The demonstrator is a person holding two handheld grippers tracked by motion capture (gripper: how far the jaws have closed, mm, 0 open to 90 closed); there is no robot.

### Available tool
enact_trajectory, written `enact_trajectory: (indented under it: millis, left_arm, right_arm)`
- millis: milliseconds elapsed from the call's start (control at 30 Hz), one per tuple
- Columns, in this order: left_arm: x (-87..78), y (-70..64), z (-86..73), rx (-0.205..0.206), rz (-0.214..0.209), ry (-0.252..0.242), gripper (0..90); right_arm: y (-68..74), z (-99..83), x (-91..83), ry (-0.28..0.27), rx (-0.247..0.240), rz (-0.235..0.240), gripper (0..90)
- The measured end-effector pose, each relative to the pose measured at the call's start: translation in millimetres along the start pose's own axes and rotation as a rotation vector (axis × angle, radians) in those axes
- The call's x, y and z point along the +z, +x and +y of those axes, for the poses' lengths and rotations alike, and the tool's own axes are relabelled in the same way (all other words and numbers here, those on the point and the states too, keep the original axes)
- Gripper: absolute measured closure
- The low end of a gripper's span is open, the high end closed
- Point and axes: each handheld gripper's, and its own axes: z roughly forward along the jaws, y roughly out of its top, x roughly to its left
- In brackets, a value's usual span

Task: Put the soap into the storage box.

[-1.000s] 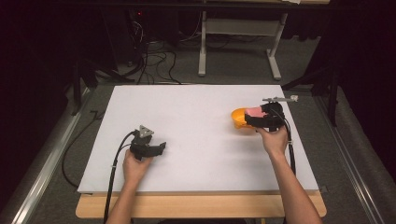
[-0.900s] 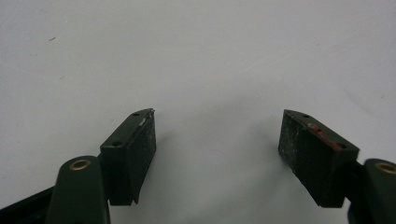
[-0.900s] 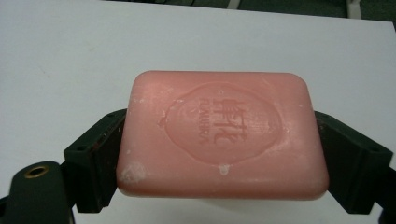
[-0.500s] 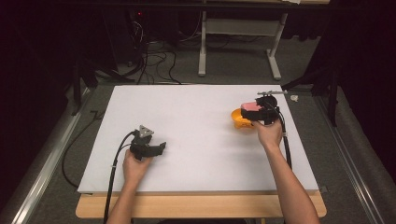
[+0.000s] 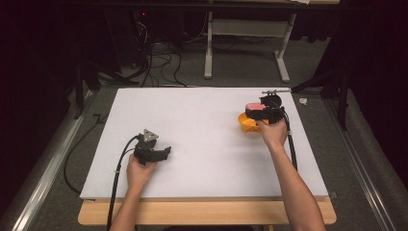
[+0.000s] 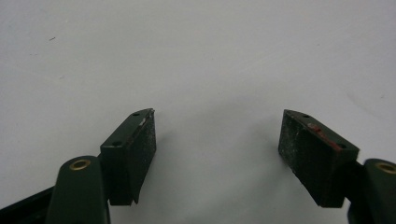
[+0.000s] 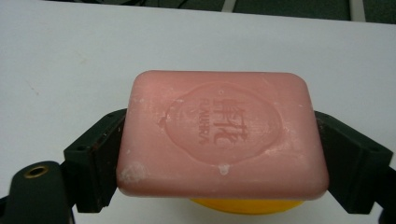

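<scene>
The left gripper (image 5: pixel 159 153) sits low on the white board (image 5: pixel 202 125), at about 8 o'clock from the board's middle, held by the left hand (image 5: pixel 139 171). Its jaws stand wide apart with nothing between them, and in the left gripper view the pads (image 6: pixel 140 144) hover over bare white surface. At about 2 o'clock from the middle, the right hand (image 5: pixel 273 134) holds the right gripper (image 5: pixel 255 111), whose jaws are closed on a pink bar of soap (image 7: pixel 222 133) from both short sides. The soap lies flat and carries a stamped oval mark. Just below it a yellow dish (image 5: pixel 246 124) is seen, whether they touch I cannot tell.
</scene>
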Motion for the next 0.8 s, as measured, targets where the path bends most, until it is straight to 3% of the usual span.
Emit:
enact_trajectory:
  millis: [800]
  left_arm:
    - [0.0,0.2,0.0,-0.001,-0.001,0.000,28.0]
  right_arm:
    - [-3.9,-10.5,28.1,0.072,0.056,-0.004,13.8]
